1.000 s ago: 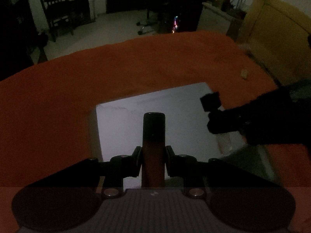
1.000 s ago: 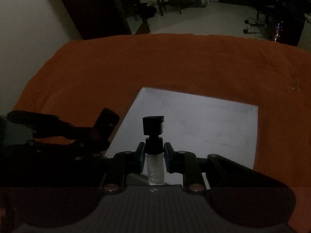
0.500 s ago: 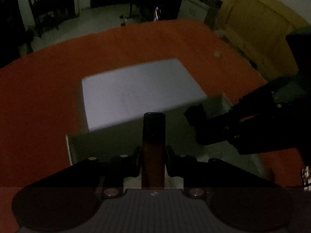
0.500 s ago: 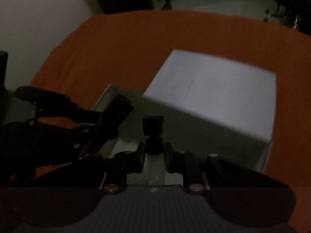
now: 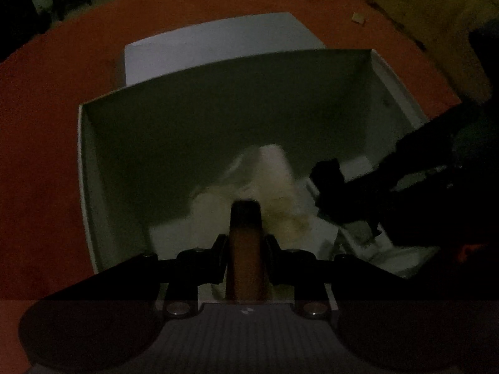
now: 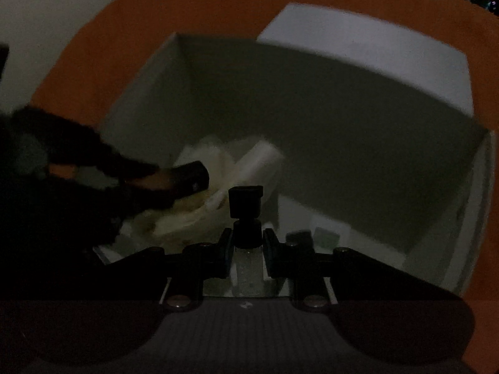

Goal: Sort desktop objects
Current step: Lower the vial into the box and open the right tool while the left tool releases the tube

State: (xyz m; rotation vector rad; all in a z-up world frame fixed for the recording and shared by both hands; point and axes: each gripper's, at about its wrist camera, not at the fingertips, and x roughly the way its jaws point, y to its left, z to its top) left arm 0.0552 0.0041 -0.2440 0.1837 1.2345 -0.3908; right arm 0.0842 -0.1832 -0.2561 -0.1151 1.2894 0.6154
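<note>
The scene is dim. My left gripper (image 5: 245, 243) is shut on a brown tube with a dark cap (image 5: 245, 249). It hangs over the open white box (image 5: 84, 162). My right gripper (image 6: 246, 243) is shut on a clear bottle with a black pump top (image 6: 246, 208), also over the box (image 6: 480, 187). Inside the box lie pale, crumpled items (image 5: 274, 180); they also show in the right wrist view (image 6: 237, 168). The right gripper shows at the right of the left wrist view (image 5: 330, 187). The left gripper and its tube show at the left of the right wrist view (image 6: 187, 177).
The box's white lid (image 5: 218, 43) lies flat just beyond the box on the orange tablecloth (image 5: 37, 124); the lid also shows in the right wrist view (image 6: 374, 53). A small pale scrap (image 5: 358, 17) lies far right on the cloth. Small dark items (image 6: 312, 237) sit on the box floor.
Both grippers have moved from above the lid back and down over the open box, still holding the tube and the bottle. The box interior now fills both views.
</note>
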